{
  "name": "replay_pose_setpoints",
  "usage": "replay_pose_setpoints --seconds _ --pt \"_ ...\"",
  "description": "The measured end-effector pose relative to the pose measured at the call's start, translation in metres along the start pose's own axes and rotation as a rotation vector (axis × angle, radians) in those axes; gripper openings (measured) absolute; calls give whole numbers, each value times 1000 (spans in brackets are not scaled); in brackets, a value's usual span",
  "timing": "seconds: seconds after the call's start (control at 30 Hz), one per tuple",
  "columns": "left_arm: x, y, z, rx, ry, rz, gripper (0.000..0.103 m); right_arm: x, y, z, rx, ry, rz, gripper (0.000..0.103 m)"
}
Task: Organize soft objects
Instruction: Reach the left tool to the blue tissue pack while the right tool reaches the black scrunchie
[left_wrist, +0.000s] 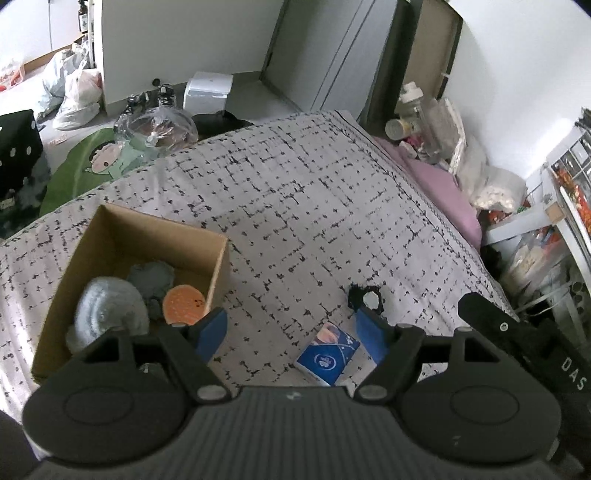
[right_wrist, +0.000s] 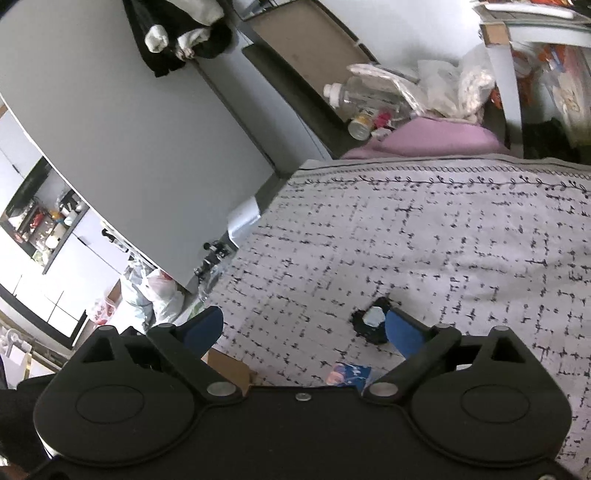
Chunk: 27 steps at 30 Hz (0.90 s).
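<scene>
So, near to far:

Left gripper: jaws spread w/ nothing btwn them, hovering over the bed; blue pads show either side of bare cover. Prob. free for the next pick.

Right gripper: jaws wide, also nothing held; its right pad sits just beside the black scrunchie. Its tip also shows at the right edge of the left wrist view.

Tissue pack: blue, flat on the bed cover near the front edge, just under the left gripper's right pad. Not boxed yet, so likely the closest thing left to grab.

Black scrunchie: lies on the cover just beyond the pack, w/ a pale patch in its middle; what that patch is I can't tell. Also unboxed.

Cardboard box: open-topped, toward the bed's front-left corner, prob. the drop spot since soft things are already in it.

Inside box: pale blue knit thing, grey cloth, orange round pad, all bunched at the near end.

Bed cover: grey, black-check print; far half carries nothing.

Far edge: pink pillow at the right corner, clutter beyond it off the bed.
</scene>
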<state>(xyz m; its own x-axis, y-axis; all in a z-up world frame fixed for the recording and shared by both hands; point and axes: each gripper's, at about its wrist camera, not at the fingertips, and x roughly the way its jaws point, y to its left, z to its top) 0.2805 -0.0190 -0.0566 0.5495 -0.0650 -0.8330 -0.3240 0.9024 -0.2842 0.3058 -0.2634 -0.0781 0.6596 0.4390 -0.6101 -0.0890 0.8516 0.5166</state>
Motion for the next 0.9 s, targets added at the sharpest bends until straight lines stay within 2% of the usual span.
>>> replay_pose_setpoints --seconds 0.37,0.9 --pt "41 -24 -15 -2 79 9 75 8 -22 2 65 27 -33 97" --pt "101 -37 -34 -17 181 45 75 27 -59 9 145 73 -56 97"
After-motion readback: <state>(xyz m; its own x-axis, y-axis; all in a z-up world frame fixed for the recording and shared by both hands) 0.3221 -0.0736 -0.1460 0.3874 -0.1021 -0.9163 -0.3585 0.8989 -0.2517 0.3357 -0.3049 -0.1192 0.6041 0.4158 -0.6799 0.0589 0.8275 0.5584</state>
